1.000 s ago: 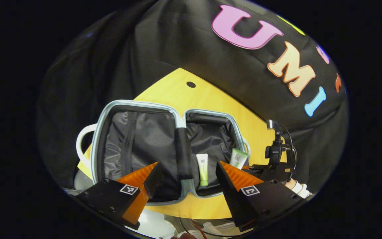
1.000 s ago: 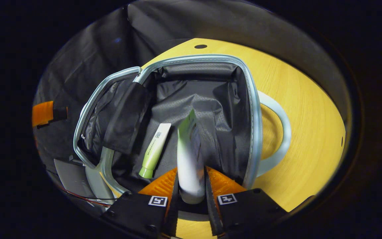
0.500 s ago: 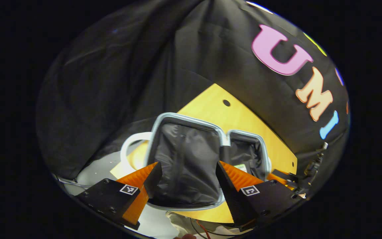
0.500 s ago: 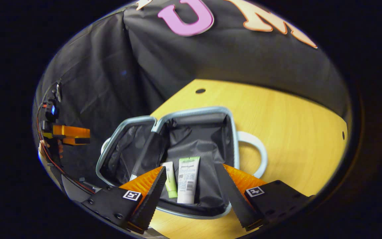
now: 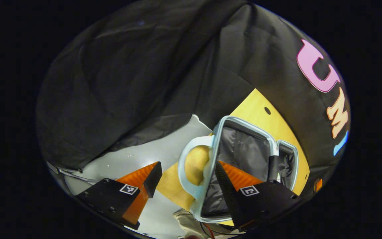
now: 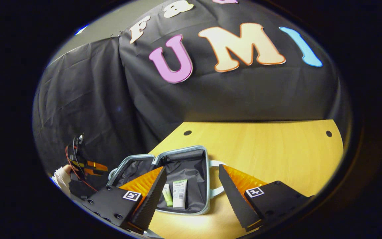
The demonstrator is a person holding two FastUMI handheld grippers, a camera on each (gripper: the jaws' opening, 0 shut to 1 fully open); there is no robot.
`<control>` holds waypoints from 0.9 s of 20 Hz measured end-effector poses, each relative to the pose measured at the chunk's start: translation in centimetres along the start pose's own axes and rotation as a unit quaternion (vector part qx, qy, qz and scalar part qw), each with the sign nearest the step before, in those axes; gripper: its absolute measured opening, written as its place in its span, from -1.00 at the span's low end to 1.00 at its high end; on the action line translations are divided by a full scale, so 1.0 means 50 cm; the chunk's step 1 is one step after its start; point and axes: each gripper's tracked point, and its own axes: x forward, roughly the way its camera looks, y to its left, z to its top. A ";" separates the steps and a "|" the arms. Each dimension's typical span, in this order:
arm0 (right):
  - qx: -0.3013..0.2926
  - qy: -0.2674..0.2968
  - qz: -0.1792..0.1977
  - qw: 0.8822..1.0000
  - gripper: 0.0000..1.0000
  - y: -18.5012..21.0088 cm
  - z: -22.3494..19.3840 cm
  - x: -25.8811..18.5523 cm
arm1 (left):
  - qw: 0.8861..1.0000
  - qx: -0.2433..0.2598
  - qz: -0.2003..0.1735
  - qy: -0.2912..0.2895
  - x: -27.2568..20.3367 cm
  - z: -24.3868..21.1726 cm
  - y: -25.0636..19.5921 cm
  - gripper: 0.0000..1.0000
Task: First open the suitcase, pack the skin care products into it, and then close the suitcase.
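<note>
Right hand-held gripper (image 6: 191,192) pulled back, spread; two tubes (image 6: 175,197) in open suitcase (image 6: 197,212) below it.

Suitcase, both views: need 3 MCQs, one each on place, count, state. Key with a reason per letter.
1. Where do the tubes lie?
A. On the bare table
B. In the suitcase half on the right of the right gripper view
C. In the right gripper

2. How many tubes are in the suitcase?
A. One
B. Two
C. Four

3. What state is the right gripper in?
A. Open, holding nothing
B. Shut on a tube
C. Shut on the suitcase handle

Key:
1 B: both lie on the dark lining of that half.
2 B: a green-capped tube and a wider white one lie side by side.
3 A: its fingers stand wide apart with nothing between them.
</note>
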 end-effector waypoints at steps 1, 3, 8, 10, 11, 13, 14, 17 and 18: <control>0.003 -0.011 -0.015 1.000 0.96 -0.018 0.010 -0.017 | 1.000 -0.005 -0.001 0.003 0.016 -0.003 0.008 0.89; 0.008 -0.027 -0.044 0.999 0.96 -0.060 0.026 -0.055 | 1.000 -0.015 -0.009 0.011 0.041 -0.003 0.027 0.89; 0.020 -0.071 -0.114 0.991 0.95 -0.156 0.050 -0.144 | 0.998 -0.053 -0.027 0.030 0.103 -0.009 0.030 0.72; 0.032 -0.076 -0.133 0.988 0.96 -0.186 0.044 -0.173 | 0.997 -0.063 -0.025 0.032 0.124 -0.011 0.034 0.53; 0.036 -0.079 -0.141 0.986 0.96 -0.198 0.041 -0.183 | 0.996 -0.074 -0.026 0.030 0.132 -0.009 0.036 0.33; 0.039 -0.082 -0.153 0.984 0.95 -0.212 0.036 -0.202 | 0.992 -0.115 -0.037 0.034 0.137 -0.008 0.024 -0.33; 0.037 -0.084 -0.157 0.983 0.96 -0.215 0.035 -0.209 | 0.991 -0.120 -0.040 0.036 0.140 -0.011 0.026 -0.65; 0.032 -0.085 -0.161 0.983 0.96 -0.217 0.030 -0.219 | 0.993 -0.106 -0.030 0.032 0.133 -0.009 0.025 -0.77; 0.033 -0.084 -0.160 0.983 0.96 -0.219 0.026 -0.217 | 0.995 -0.096 -0.028 0.028 0.125 -0.004 0.020 -0.80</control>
